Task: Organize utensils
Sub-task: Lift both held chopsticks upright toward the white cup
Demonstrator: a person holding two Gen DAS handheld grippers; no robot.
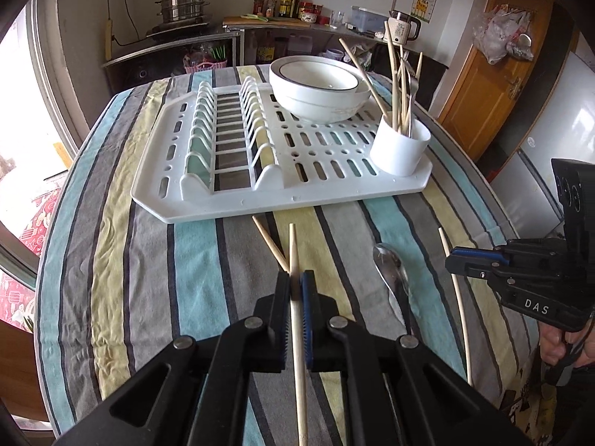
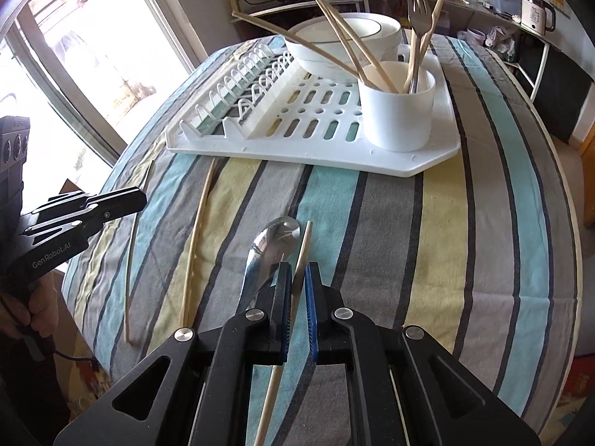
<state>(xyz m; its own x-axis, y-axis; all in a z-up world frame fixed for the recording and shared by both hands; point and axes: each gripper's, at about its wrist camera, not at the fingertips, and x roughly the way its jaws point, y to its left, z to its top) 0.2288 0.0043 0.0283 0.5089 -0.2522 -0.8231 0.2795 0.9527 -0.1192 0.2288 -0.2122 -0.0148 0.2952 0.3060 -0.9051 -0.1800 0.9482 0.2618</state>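
Note:
My left gripper (image 1: pixel 296 278) is shut on a wooden chopstick (image 1: pixel 293 245) just above the striped cloth; a second chopstick (image 1: pixel 269 243) lies crossed beside it. My right gripper (image 2: pixel 297 271) is shut on another chopstick (image 2: pixel 304 249), next to a metal spoon (image 2: pixel 269 247) lying on the cloth. The spoon also shows in the left wrist view (image 1: pixel 390 267). A white utensil cup (image 1: pixel 399 146) (image 2: pixel 396 107) on the white drying rack (image 1: pixel 223 204) (image 2: pixel 297 156) holds several chopsticks and a fork (image 2: pixel 418 7).
White bowls (image 1: pixel 319 89) (image 2: pixel 334 52) sit on the rack behind the cup. Two chopsticks (image 2: pixel 193 238) lie on the cloth at the left of the right wrist view. A window is left; a kitchen counter and a door are behind.

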